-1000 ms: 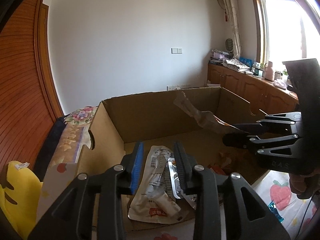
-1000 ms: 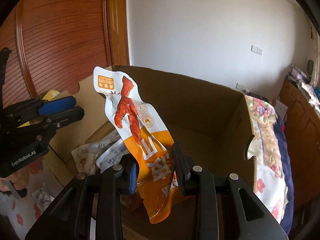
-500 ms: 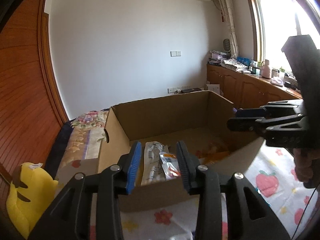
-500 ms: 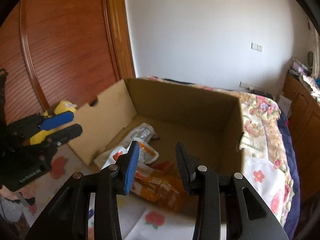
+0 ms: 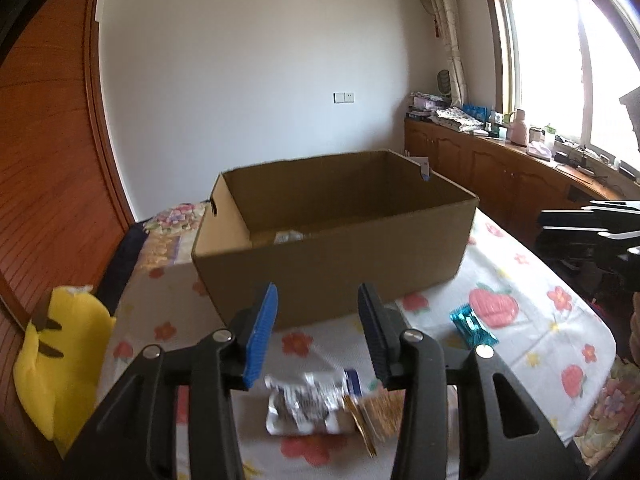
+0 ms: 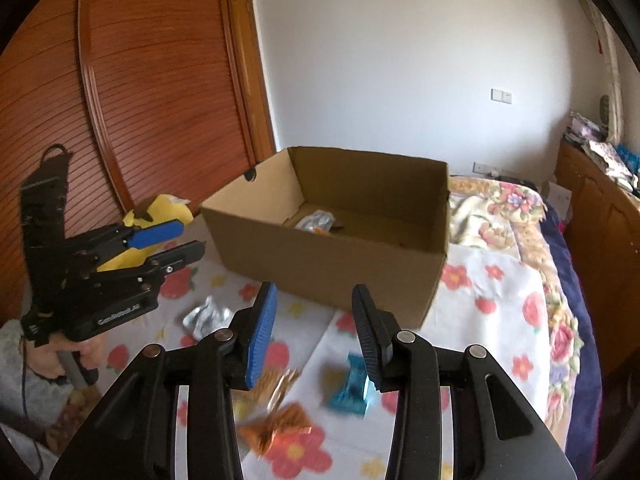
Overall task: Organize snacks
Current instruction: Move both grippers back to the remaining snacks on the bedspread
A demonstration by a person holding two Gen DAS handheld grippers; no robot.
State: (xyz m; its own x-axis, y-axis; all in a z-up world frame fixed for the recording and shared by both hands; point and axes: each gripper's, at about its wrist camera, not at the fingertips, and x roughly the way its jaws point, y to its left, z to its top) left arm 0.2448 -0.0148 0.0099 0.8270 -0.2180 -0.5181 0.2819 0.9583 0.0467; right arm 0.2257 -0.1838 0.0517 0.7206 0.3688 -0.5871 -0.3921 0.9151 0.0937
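Note:
An open cardboard box point(image 5: 332, 268) point(image 6: 320, 264) stands on a flowered cloth, with a few snack packets point(image 6: 320, 220) on its floor. In front of it lie loose snacks: a silver packet point(image 5: 304, 404) point(image 6: 206, 316), an orange packet point(image 5: 376, 408) point(image 6: 280, 420) and a teal packet point(image 5: 472, 326) point(image 6: 352, 390). My left gripper point(image 5: 319, 300) point(image 6: 176, 240) hovers above the silver packet; its jaws are opening and hold nothing. My right gripper point(image 6: 315, 300) point(image 5: 540, 226) hangs open above the orange and teal packets, with nothing between its pads.
A yellow plush toy point(image 5: 60, 360) point(image 6: 160, 208) lies left of the box by the wooden sliding doors point(image 6: 120, 100). A flowered quilt point(image 6: 520, 220) covers the bed beyond the box. Wooden cabinets point(image 5: 500, 168) run under the window at right.
Both grippers have pulled back from over the box to the cloth in front of it. The right gripper let go of the orange packet, which dropped into the box. Both jaws stand wider.

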